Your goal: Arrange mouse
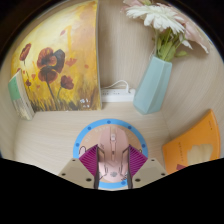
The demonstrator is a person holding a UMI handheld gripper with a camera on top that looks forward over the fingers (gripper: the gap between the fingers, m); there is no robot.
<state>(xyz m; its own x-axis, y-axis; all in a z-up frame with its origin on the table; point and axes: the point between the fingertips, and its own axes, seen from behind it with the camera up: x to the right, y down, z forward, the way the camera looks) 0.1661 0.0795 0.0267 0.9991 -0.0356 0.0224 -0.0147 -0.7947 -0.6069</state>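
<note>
A pale pink mouse lies lengthwise between my two fingers, its nose pointing away from me. My gripper is shut on it, with the magenta pads pressing on its two sides. The mouse is over a round blue mouse mat on the light wooden table, and the mat's rim shows around and beyond the mouse. I cannot tell whether the mouse rests on the mat or hangs just above it. The rear of the mouse is hidden.
A flower painting leans against the wall at the back left. A light blue vase with white flowers stands beyond the mat to the right. A white power strip lies between them. An orange object is close on the right.
</note>
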